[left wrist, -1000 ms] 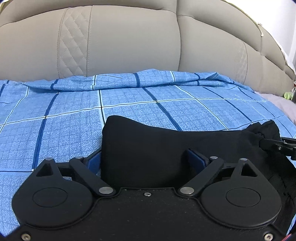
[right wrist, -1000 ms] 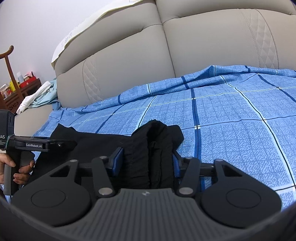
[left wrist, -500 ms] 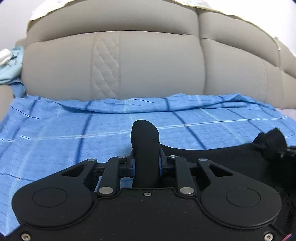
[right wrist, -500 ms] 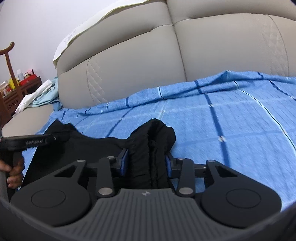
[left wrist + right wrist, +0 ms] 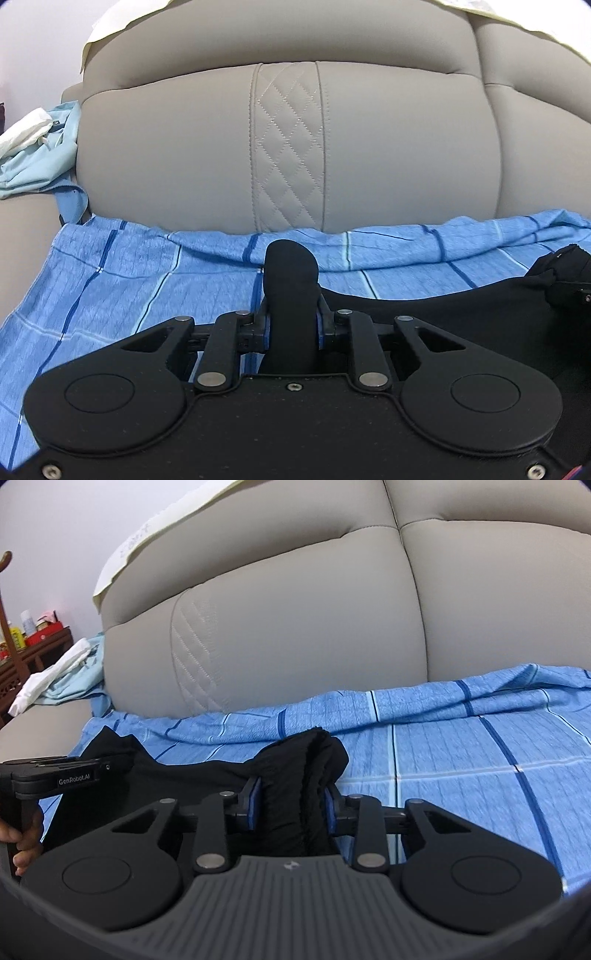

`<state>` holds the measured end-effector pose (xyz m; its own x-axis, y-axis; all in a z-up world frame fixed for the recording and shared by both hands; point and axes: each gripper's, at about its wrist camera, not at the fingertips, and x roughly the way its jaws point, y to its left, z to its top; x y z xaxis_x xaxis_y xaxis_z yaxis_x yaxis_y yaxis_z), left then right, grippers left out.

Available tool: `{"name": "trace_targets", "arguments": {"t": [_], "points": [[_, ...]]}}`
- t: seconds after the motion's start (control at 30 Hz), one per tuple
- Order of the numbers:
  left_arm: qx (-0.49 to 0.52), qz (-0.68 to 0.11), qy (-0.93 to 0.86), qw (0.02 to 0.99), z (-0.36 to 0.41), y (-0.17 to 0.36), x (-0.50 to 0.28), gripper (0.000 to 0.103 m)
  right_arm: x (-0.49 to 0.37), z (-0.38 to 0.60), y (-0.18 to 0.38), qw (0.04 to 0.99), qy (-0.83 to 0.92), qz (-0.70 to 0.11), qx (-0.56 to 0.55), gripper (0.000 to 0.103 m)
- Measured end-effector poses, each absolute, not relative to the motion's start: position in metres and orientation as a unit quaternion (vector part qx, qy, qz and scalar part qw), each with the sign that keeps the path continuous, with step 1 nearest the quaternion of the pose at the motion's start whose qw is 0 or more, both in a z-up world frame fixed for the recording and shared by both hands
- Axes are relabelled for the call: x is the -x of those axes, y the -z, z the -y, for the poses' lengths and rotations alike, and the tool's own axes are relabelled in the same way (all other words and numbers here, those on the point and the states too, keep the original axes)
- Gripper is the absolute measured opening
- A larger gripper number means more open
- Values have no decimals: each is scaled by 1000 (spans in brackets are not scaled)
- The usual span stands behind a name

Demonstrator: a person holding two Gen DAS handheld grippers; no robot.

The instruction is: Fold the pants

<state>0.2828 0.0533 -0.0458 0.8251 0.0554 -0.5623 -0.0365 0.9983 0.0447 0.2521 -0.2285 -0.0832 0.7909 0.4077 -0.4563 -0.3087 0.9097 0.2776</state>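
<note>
We see the pants (image 5: 461, 317), a soft black cloth without shine, lying over a blue sheet (image 5: 110, 280) that has a fine woven pattern and dark and pale lines in big squares. The sheet covers the seat of a sofa (image 5: 388, 155) in smooth beige leather, with round padded cushions and one strip stitched in diamonds. A light blue cloth and a white one (image 5: 55, 679) lie bunched on the sofa arm, and a dark wooden shelf (image 5: 33, 653) with small bottles stands by the pale wall. Our left gripper (image 5: 291, 325) is pressed together on a narrow rounded fold of the pants, which stands up between the blue pads. Our right gripper (image 5: 291, 805) clamps a thicker, wrinkled bunch of the same pants; its jaws have just been closing further, and the cloth fills the gap. Between the two grippers the black cloth stretches flat over the sheet.
</note>
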Motion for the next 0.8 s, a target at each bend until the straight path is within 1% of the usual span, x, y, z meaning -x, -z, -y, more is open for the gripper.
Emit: {"name": "trace_targets", "arguments": {"t": [0.3,0.37,0.4,0.47,0.5,0.53,0.57,0.63,0.67,0.73,0.8], "points": [[-4,-314,-39,949,-60,65,-305,24,-279,219,90,941,-182,-272,-81,39],[1,-319,-41,947,-62,66,-306,28,-279,219,93,941,-182,-274,-80,40],[-1,-324,-43,945,-62,67,-308,30,-280,220,94,941,-180,-276,-79,42],[-8,-337,-57,940,-60,68,-311,42,-282,222,96,940,-173,-284,-80,57],[-11,-338,-67,939,-59,67,-310,45,-283,223,95,940,-166,-286,-81,69],[-10,-339,-73,938,-59,65,-308,49,-282,226,93,940,-160,-288,-86,75],[-8,-338,-76,938,-59,61,-305,54,-280,227,91,941,-157,-287,-87,76],[-2,-335,-70,940,-60,54,-297,63,-271,230,84,948,-145,-274,-76,86],[0,-333,-68,941,-60,51,-292,66,-265,230,80,953,-135,-263,-65,88],[0,-328,-69,942,-60,44,-278,68,-253,230,72,962,-113,-246,-43,94],[-1,-325,-67,943,-58,39,-263,69,-239,228,66,966,-101,-236,-25,96]]}}
